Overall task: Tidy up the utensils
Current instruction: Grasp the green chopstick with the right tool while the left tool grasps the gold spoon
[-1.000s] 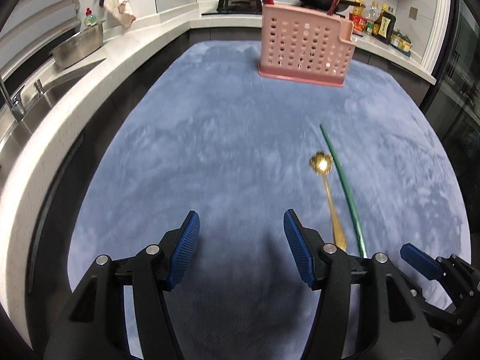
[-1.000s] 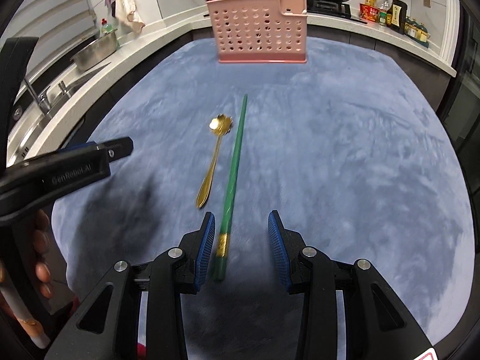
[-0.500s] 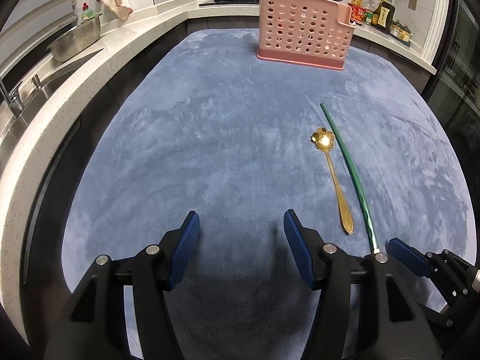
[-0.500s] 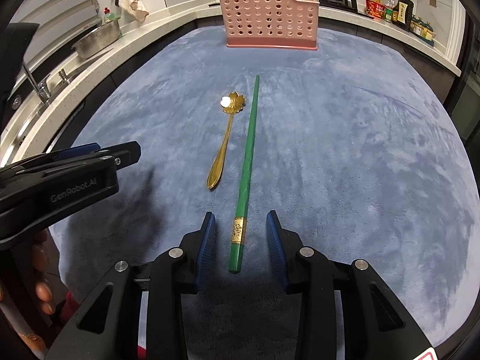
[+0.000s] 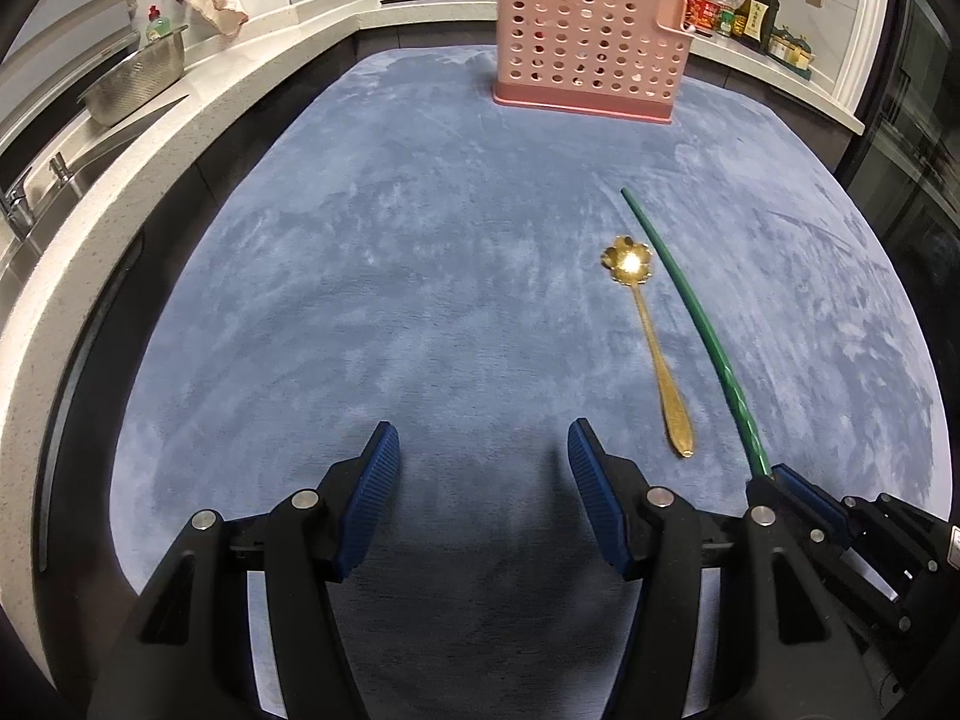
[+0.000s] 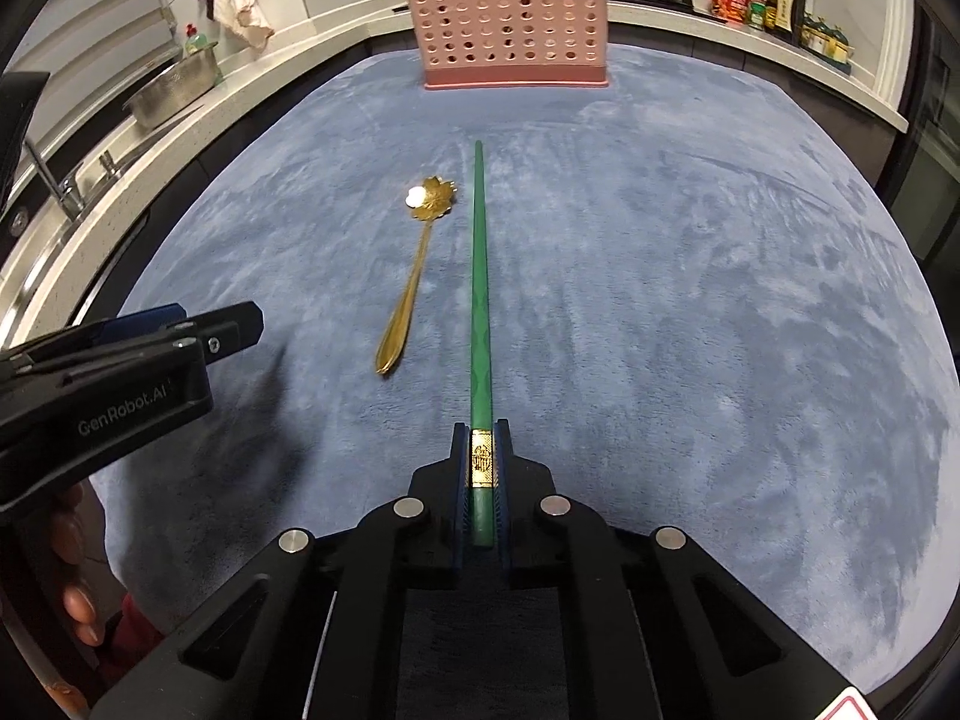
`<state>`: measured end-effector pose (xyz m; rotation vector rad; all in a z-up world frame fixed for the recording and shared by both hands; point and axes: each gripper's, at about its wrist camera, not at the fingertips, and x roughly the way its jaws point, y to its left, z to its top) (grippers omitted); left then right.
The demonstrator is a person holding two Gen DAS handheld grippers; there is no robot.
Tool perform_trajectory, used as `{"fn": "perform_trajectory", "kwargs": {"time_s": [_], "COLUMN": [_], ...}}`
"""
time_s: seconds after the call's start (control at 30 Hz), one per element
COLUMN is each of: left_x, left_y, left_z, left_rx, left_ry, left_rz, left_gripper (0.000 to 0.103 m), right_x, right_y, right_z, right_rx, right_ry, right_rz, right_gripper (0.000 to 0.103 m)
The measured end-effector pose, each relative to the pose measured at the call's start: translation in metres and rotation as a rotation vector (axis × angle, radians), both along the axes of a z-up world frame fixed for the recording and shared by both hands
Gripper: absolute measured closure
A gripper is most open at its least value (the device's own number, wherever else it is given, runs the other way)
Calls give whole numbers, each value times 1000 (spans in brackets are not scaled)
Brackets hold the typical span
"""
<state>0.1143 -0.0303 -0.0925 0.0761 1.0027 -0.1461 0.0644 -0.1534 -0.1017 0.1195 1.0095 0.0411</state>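
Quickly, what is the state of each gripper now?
Left gripper: open, holding nothing.
Right gripper: closed on the green chopstick at its gold-banded end.

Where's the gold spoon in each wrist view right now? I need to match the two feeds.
Left wrist: gold spoon lies right of centre on the blue mat, just left of the green chopstick.
Right wrist: gold spoon lies left of centre, left of the chopstick.
Shared landmark: pink utensil basket at the mat's far edge.
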Motion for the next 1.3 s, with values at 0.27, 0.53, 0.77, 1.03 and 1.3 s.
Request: {"fn": "perform_trajectory", "kwargs": {"time_s": [0.27,0.53,0.77,1.03,1.3], "left_x": [-1,4,10,9,6], "left_y": [-21,-48,-59,-57,-45], "left_z": [-1,-11,-20,-21,-8], "left_rx": [-33,-48,-53,-49,-83], "left_ry": [9,35,66,53,47], "left_rz": [-50,-99,-119,-128,-110], "left_gripper": [34,34,51,87,92], "right_x": [-3,-4,-5,-3,-7], "right_y": [-22,-33,-39,-39,-38], "right_z": [5,5,2,0,5], "right_rx": [26,43,59,66,70], "right_ry": [-19,-19,-11,-4,-16], "right_rz": [-76,-101,-106,-99,-90], "right_gripper": [96,96,96,96,96]}}
